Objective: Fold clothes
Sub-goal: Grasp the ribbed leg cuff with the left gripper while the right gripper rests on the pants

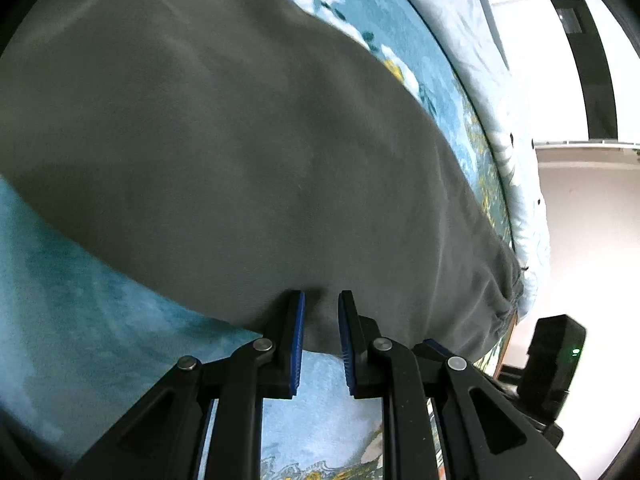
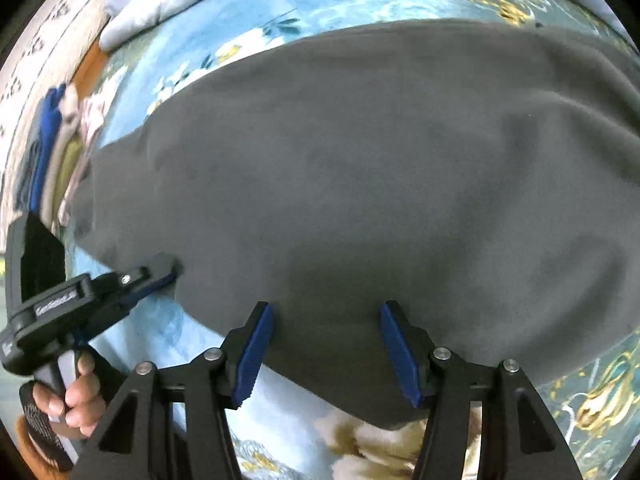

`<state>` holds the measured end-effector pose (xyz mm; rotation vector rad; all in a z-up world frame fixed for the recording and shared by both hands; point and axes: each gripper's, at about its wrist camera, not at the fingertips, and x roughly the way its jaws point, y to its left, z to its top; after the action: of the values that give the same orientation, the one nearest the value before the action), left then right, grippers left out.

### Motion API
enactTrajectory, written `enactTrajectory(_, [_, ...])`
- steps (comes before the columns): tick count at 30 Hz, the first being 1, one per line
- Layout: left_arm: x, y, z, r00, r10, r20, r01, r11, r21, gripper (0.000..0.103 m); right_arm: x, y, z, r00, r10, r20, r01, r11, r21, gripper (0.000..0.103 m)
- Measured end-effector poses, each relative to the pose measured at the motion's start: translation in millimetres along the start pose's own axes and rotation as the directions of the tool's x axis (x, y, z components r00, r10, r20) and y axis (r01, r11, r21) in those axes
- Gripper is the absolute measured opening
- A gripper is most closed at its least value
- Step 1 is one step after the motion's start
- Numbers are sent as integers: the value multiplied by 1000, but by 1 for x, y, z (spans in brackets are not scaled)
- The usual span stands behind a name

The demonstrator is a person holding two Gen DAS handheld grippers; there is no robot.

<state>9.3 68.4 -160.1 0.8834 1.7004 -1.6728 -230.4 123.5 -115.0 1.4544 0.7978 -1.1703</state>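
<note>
Both grippers (image 1: 321,300) (image 2: 326,312) — at garment's (image 2: 360,180) edge.

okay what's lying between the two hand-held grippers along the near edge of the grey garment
In the right wrist view, only the grey garment edge on the floral blue bedspread lies between the left hand-held gripper and the right hand-held gripper.

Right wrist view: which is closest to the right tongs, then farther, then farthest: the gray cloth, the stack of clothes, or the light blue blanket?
1. gray cloth, its near edge between the right tongs.
2. stack of clothes, far left.
3. light blue blanket, top left, at the back.
</note>
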Motion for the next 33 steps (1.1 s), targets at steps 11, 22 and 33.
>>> enactTrajectory(11, [-156,104,26,828,243,505,-72,940,-334,48,-27,27,-6,997,0,79,-4,999,40,60])
enactTrajectory(22, [-135,174,50,892,168,419,62,874,-482,56,-13,76,-14,998,29,56,-26,998,-60,60])
enactTrajectory(33, [-142,178,38,888,144,436,74,892,-446,55,12,74,-2,998,42,38,-42,999,5,60])
